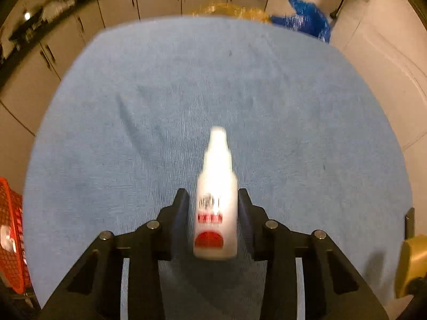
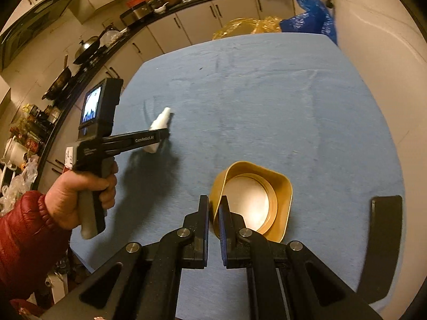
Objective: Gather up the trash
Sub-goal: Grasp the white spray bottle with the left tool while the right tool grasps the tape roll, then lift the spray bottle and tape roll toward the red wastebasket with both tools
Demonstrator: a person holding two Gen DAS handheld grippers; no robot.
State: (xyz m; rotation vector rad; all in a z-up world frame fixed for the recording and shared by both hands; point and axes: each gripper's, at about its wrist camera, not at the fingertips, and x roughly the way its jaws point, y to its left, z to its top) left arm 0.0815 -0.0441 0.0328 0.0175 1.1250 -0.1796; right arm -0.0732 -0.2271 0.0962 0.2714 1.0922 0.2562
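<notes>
A white plastic bottle [image 1: 216, 186] with a red label sits between the fingers of my left gripper [image 1: 213, 194], neck pointing away, and both pads press its sides. In the right wrist view the left gripper [image 2: 162, 136] carries that bottle [image 2: 160, 121] a little above the blue cloth, casting a shadow beneath. My right gripper [image 2: 213, 200] is shut on the near left rim of a gold square container [image 2: 283, 184] with a pale round bottom, which also shows at the left wrist view's right edge as the gold container [image 1: 411, 261].
A blue cloth covers the table [image 2: 267, 93]. A red mesh basket [image 1: 10, 240] stands off its left edge. A flat black piece [image 2: 387, 240] is at the near right. Yellow bags [image 2: 245, 26] and a blue bag [image 2: 312, 18] lie beyond the far edge. Kitchen cabinets [image 1: 160, 0] run behind.
</notes>
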